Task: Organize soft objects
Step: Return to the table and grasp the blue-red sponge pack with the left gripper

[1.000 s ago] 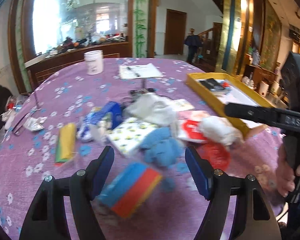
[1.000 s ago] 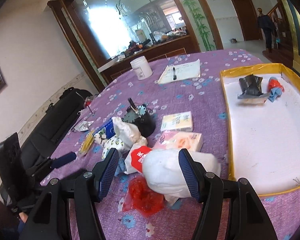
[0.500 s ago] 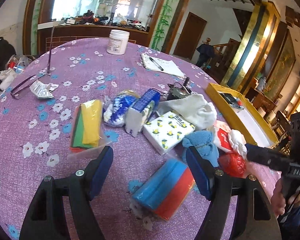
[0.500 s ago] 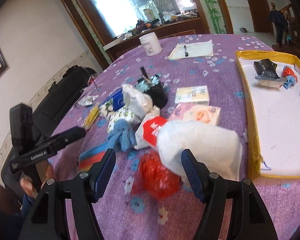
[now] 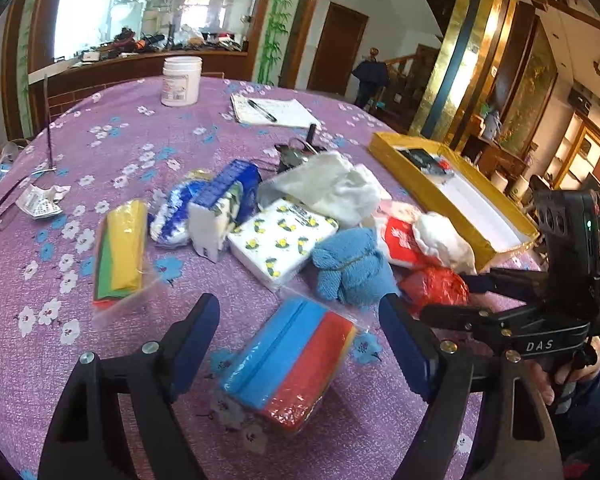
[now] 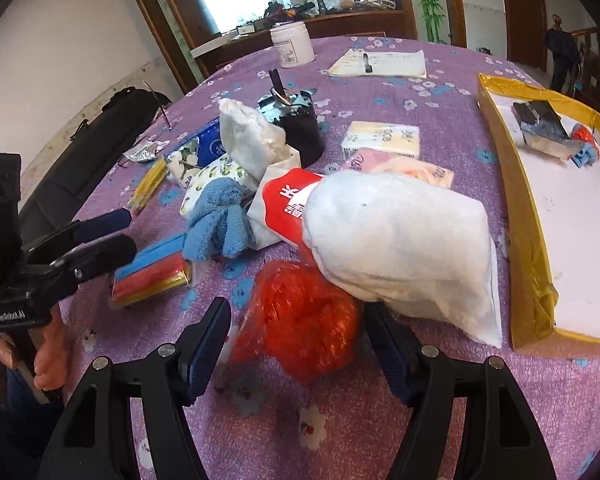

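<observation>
Sponge pack: blue-and-red wrapped sponge block [image 5: 288, 364] on the purple floral bench [image 5: 100, 132], between the wide-open left hand-held gripper [image 5: 300, 340].
Red bag: crinkled red plastic bundle [image 6: 304, 320] between the wide-open right hand-held gripper [image 6: 296, 340], touching white padded pouch [image 6: 400, 244].

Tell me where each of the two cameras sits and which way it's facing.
Left wrist: on the open left gripper, looking over a blue-and-red sponge pack toward the yellow tray; the right gripper and hand show.
Right wrist: on the open right gripper, over a red bag; the left gripper and hand show.
Shared: blue towel, white jar.
</observation>
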`<state>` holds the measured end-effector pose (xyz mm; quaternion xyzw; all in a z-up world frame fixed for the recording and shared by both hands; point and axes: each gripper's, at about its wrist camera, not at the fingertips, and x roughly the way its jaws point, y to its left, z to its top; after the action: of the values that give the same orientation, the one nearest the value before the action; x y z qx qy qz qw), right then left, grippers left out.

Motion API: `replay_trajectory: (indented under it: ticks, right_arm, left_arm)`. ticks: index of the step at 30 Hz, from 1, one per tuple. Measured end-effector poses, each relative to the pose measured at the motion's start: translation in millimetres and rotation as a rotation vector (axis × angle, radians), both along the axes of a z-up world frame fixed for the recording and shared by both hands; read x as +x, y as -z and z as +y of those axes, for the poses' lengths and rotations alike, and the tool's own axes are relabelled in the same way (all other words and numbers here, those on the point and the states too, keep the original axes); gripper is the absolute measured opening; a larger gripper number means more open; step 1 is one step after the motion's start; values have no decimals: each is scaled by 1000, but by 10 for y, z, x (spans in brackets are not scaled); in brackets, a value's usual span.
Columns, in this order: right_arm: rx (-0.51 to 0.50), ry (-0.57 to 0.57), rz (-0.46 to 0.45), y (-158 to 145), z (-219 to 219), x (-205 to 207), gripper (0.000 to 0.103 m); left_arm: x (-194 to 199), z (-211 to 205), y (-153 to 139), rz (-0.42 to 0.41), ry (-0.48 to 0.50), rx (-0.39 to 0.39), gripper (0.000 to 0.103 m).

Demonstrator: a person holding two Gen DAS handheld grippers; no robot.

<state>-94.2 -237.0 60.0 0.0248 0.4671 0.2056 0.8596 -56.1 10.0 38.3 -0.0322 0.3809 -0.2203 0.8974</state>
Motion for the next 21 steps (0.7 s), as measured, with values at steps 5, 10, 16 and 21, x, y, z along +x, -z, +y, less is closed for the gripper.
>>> replay_trajectory:
  ticks: [5, 10, 16, 21]
  right_arm:
    - [44, -51, -20, -19, 10, -42, 38]
    - [89, -72, -68, -89, -24, -105, 38]
    - [111, -84, -86, -123, -20, -166, 38]
    - [130, -78, -98, -147, -51, -175, 38]
  left_arm:
    - [-40, -116, 27, 13, 67, 45, 81]
    - [-122, -116, 62, 46, 95, 91, 81]
    - [-74, -188, 174, 107, 86, 184, 81]
    - [-110, -336, 239, 91, 82, 289, 49]
